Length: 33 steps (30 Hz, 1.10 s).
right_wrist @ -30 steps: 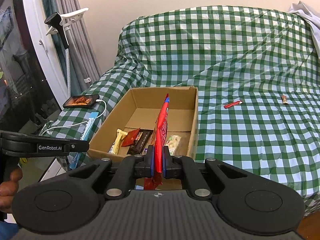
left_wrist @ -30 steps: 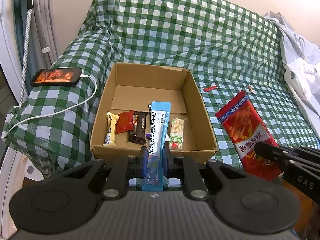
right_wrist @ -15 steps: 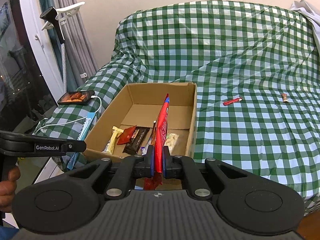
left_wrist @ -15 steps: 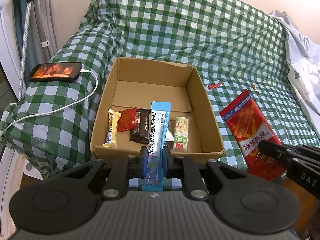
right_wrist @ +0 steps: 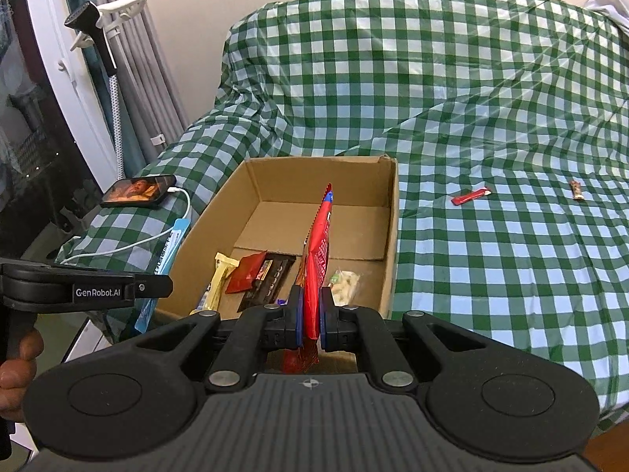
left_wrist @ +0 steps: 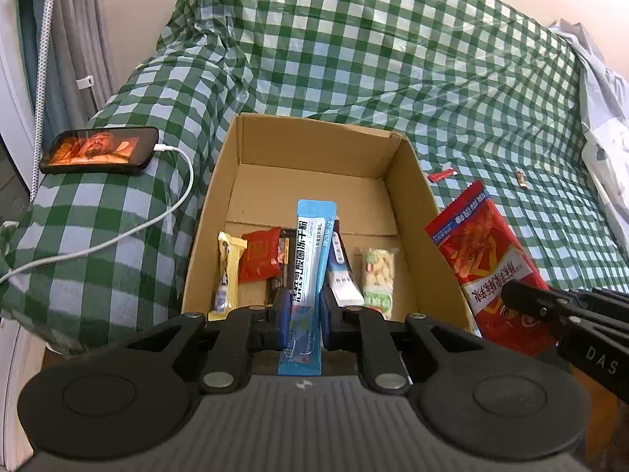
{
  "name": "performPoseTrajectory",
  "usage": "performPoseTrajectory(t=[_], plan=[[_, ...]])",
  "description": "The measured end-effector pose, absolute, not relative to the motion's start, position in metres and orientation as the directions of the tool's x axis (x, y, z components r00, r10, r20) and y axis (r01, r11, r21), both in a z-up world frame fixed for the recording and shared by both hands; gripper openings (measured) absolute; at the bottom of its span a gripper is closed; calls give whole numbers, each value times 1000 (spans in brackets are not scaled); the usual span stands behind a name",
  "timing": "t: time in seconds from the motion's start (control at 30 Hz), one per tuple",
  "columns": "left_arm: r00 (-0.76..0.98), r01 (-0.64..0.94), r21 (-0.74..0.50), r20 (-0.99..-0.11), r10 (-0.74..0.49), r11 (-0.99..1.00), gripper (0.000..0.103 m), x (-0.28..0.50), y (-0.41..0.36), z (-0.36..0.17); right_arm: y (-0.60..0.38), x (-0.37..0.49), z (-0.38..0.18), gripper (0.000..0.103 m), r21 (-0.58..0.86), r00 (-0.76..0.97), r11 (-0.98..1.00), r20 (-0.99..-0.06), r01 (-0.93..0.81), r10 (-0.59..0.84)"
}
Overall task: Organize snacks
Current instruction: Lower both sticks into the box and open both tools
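Observation:
An open cardboard box [left_wrist: 409, 181] [right_wrist: 251, 181] sits on a green checked cover. Several snacks lie along its near end: a yellow bar [left_wrist: 227, 271], a small red packet [left_wrist: 261, 259], a dark bar [right_wrist: 271, 279] and a peanut pack [left_wrist: 378, 275]. My left gripper [left_wrist: 302, 306] is shut on a long blue stick pack [left_wrist: 312, 251], held upright over the box's near edge. My right gripper [right_wrist: 310, 314] is shut on a red snack bag [right_wrist: 319, 251] [left_wrist: 487, 259], seen edge-on above the box's near right side.
A small red sachet [right_wrist: 471, 196] [left_wrist: 442, 175] and a tiny brown candy [right_wrist: 576, 189] lie on the cover right of the box. A phone [left_wrist: 98, 150] on a white cable [left_wrist: 118, 236] rests at the left. Curtains and a window stand far left; white cloth [left_wrist: 605, 118] at right.
Both grippers, each with its pack, have come closer to the box, which now looks larger. The snacks inside have not moved.

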State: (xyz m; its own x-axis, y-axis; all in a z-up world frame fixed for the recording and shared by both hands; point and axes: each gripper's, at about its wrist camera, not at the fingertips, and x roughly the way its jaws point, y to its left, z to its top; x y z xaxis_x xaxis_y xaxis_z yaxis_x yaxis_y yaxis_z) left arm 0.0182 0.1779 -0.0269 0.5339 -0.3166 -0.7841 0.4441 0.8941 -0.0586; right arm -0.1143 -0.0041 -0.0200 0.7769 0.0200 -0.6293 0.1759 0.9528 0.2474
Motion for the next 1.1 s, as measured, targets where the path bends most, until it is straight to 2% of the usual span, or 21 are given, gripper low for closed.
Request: performPoseTrajectory(t=[0.5,1.1], plan=[[523,414,-41,-807,-274,909,17,89,156,-54,-21,-37,-42,8,244,759,954,-650,174,28],[492,421,-9,-838,-236,907,17,137,130,-95,-27,28,-81,8,253,717,952,-695,173,54]])
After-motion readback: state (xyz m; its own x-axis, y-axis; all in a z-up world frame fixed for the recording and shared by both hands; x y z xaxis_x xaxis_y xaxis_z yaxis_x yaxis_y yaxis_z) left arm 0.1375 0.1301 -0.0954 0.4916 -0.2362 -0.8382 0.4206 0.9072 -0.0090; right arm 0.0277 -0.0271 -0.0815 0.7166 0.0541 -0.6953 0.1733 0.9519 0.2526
